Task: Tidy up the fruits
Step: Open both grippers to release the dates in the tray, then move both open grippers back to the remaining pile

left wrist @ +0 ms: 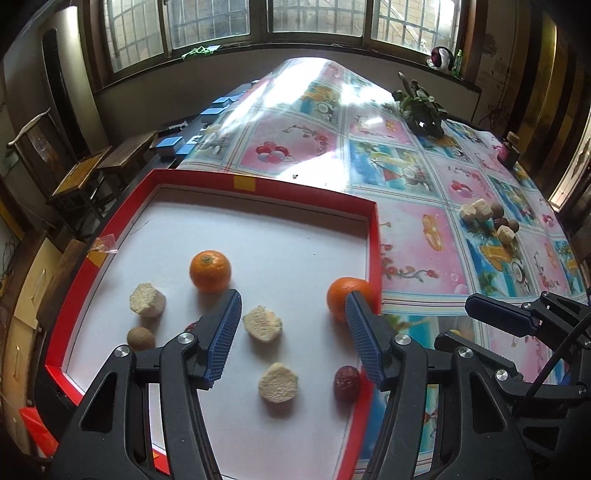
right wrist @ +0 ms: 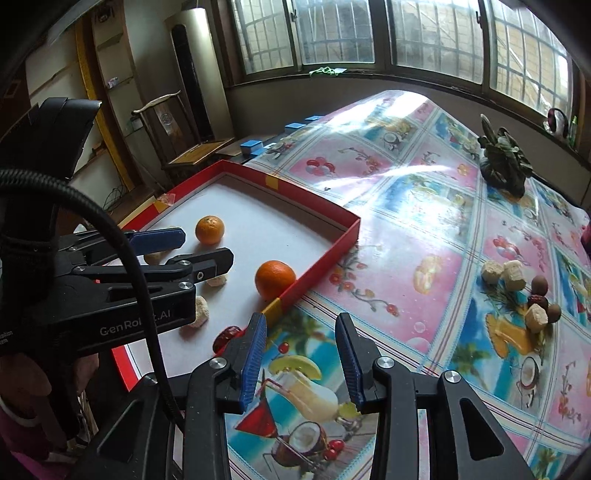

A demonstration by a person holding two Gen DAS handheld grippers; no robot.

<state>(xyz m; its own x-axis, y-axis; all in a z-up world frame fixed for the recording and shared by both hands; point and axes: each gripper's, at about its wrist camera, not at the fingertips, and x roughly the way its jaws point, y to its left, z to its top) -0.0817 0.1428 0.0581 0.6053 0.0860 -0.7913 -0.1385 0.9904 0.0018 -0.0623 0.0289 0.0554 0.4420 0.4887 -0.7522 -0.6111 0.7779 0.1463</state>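
Left wrist view: my left gripper [left wrist: 293,325] hangs half open and empty above the red tray [left wrist: 373,240], where two oranges [left wrist: 210,271], pale chunks and dates sit sorted. Rightward, my right gripper [right wrist: 301,349] hovers narrowly parted, empty, over the tablecloth [right wrist: 424,229]. Remaining fruit pieces [right wrist: 517,291] wait well apart; a plant [right wrist: 504,162] stands beyond.

Daylight comes in through the windows [left wrist: 258,18] at the back. It makes a big white shine on the plastic tablecloth [left wrist: 295,96], so the print there is washed out (in both views). The white tray floor [left wrist: 258,240] is bright, and the fruit drops soft little shadows. The corners are dark. Straight lines bend near the edges. Things up close look sharp.
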